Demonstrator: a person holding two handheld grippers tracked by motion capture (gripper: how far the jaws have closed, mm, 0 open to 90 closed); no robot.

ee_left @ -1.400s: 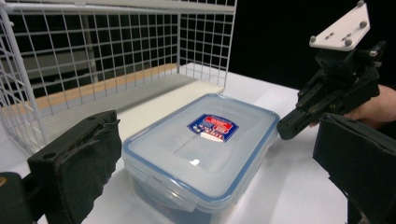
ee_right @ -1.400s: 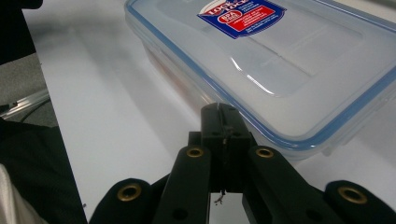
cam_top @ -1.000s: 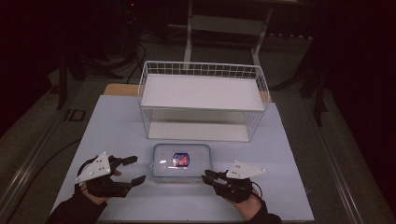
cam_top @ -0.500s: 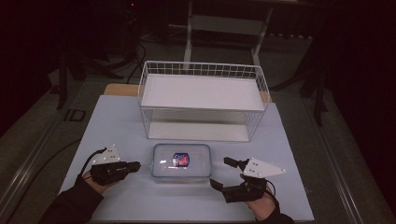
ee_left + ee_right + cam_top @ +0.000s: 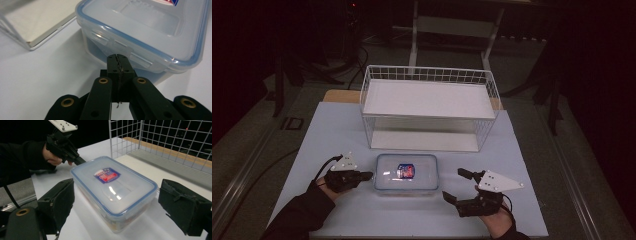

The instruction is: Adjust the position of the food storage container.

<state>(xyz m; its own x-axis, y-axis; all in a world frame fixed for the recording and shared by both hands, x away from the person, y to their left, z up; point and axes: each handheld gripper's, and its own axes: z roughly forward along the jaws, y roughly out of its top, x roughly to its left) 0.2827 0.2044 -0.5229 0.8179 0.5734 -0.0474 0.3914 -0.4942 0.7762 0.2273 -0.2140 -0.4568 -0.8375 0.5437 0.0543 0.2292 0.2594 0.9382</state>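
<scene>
A clear plastic container (image 5: 407,172) with a blue-rimmed snap lid and a red-and-blue label lies on the white table (image 5: 327,130) in front of the basket. My left gripper (image 5: 367,175) is shut. Its tips (image 5: 117,57) sit against the latch flap on the container's (image 5: 150,30) left short end, with nothing visible between the jaws. My right gripper (image 5: 453,184) is wide open just right of the container, jaws pointing at it. In the right gripper view its two pads (image 5: 62,200) flank the near end of the container (image 5: 112,187), apart from it, and the left gripper (image 5: 80,160) shows at the far end.
A white wire basket (image 5: 429,75) holding a white shelf board stands behind the container, close to its far side. The mesh wall (image 5: 150,135) rises just beyond the container. Table edges run near both hands at the front.
My left gripper has shut and moved right until it touches the container's left end. My right gripper has swung out to the right and opened wide toward the container.
</scene>
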